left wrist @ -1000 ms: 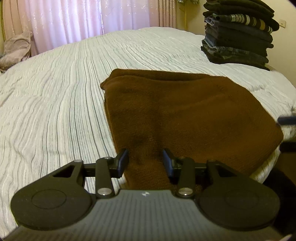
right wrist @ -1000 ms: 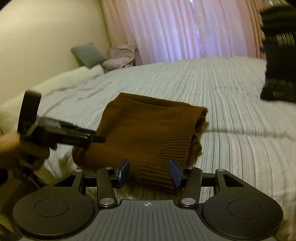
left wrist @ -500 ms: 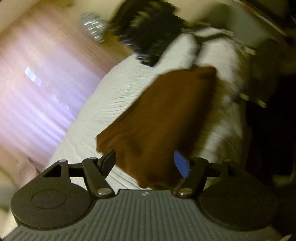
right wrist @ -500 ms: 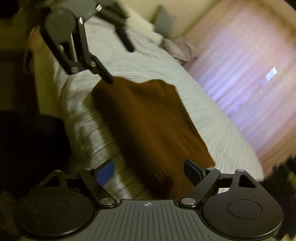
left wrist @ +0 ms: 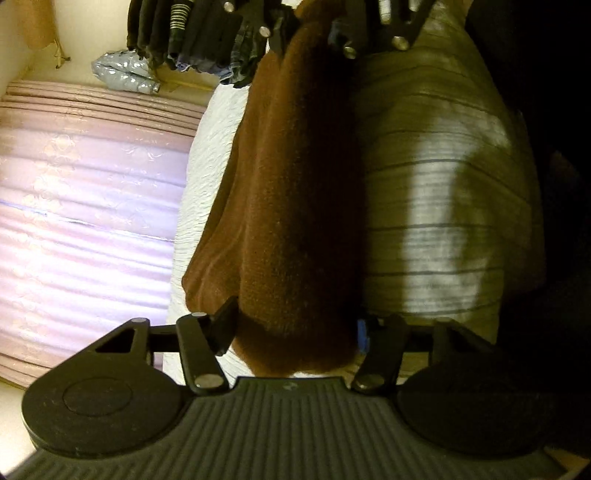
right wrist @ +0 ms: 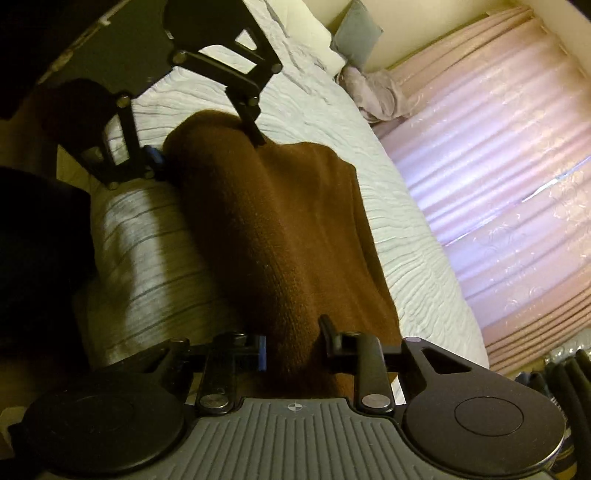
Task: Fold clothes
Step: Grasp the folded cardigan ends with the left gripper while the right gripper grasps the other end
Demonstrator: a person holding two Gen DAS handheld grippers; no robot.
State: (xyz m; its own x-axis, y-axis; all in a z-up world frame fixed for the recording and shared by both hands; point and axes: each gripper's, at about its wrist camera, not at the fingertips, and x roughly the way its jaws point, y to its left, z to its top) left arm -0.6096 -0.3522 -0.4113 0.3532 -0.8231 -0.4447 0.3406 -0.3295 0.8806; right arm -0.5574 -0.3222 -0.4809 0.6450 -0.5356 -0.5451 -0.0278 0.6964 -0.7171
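Observation:
A folded brown knit sweater (left wrist: 288, 192) lies at the near edge of the striped white bed (left wrist: 443, 206). My left gripper (left wrist: 295, 328) is turned on its side and its fingers straddle one end of the sweater's thick edge, jaws wide and closing on the fabric. My right gripper (right wrist: 293, 347) is turned on its side at the other end, with its fingers pressed on the sweater (right wrist: 280, 229). Each gripper shows in the other's view, the right (left wrist: 314, 40) at the far end and the left (right wrist: 207, 133) likewise.
A stack of dark folded clothes (left wrist: 192, 33) stands on the bed beyond the sweater. Pink curtains (right wrist: 498, 177) hang behind the bed. A grey pillow (right wrist: 356, 37) and a crumpled pale garment (right wrist: 376, 96) lie at the headboard end.
Both grippers have rolled onto their sides and moved to opposite ends of the sweater. Their jaws opened wide, then came in around the folded edge.

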